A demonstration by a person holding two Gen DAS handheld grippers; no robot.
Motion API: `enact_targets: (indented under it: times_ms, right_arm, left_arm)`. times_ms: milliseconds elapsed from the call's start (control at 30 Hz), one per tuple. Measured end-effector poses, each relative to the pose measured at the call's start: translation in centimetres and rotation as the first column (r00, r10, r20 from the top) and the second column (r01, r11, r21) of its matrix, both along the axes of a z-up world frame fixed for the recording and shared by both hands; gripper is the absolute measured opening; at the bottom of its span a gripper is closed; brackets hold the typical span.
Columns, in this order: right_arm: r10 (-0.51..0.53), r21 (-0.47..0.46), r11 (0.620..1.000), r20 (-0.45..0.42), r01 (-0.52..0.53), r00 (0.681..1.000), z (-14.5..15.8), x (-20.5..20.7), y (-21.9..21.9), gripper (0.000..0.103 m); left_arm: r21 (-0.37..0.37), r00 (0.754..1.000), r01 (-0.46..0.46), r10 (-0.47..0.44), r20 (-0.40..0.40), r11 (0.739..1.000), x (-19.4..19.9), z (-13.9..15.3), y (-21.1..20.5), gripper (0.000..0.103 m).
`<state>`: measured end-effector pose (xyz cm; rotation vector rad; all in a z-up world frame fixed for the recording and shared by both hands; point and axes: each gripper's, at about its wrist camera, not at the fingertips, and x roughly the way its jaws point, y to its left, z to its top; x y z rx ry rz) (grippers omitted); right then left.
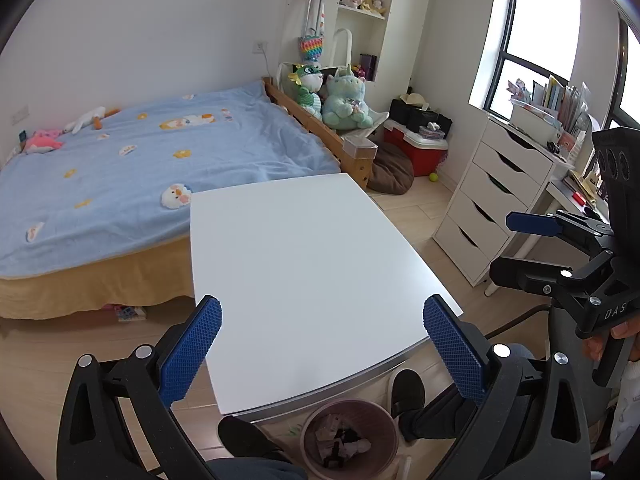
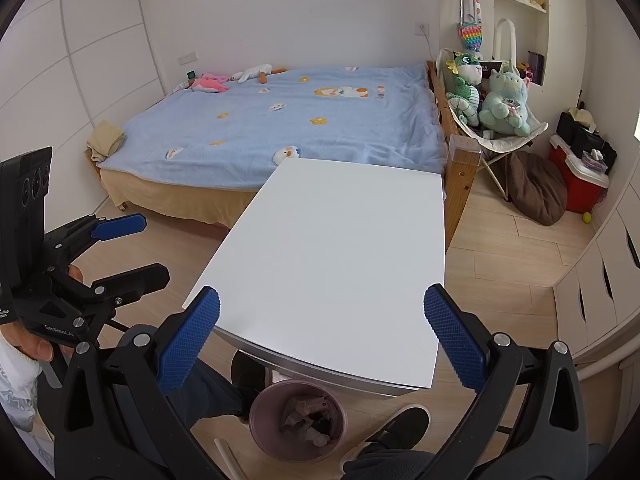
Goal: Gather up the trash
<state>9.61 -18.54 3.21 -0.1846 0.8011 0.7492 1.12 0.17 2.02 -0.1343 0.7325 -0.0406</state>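
A mauve trash bin [image 1: 350,436] stands on the floor under the near edge of a white table [image 1: 304,264], holding several crumpled scraps of trash [image 1: 340,440]. It also shows in the right wrist view [image 2: 298,420], under the same table [image 2: 340,248]. My left gripper [image 1: 322,344] is open and empty, held above the table's near edge. My right gripper [image 2: 320,340] is open and empty too, above the near edge. Each gripper shows in the other's view: the right one [image 1: 520,246] at the right, the left one [image 2: 132,246] at the left.
A bed with a blue blanket [image 1: 140,168] lies beyond the table. A white drawer unit [image 1: 492,196] stands at the right, with a red cooler [image 1: 416,150], a brown cushion [image 1: 390,168] and plush toys [image 1: 344,100] in the corner. The person's black shoes [image 1: 406,392] flank the bin.
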Motion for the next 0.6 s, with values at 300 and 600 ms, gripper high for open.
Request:
enact_targets:
  times_ms: [300,600]
  right_arm:
    - [0.0,-0.001,1.0,-0.001,0.0,1.0,0.04,-0.01,0.05,0.1]
    - [0.0,-0.002,1.0,0.0,0.0,1.0,0.09,-0.01,0.09,0.1]
  left_arm:
    - [-0.001,1.0,-0.001,0.001,-0.002,1.0,-0.01,-0.05,-0.02,0.097]
    - [0.0,1.0,0.001,-0.001,-0.002,1.0,-0.06,-0.2,-0.11,0.097]
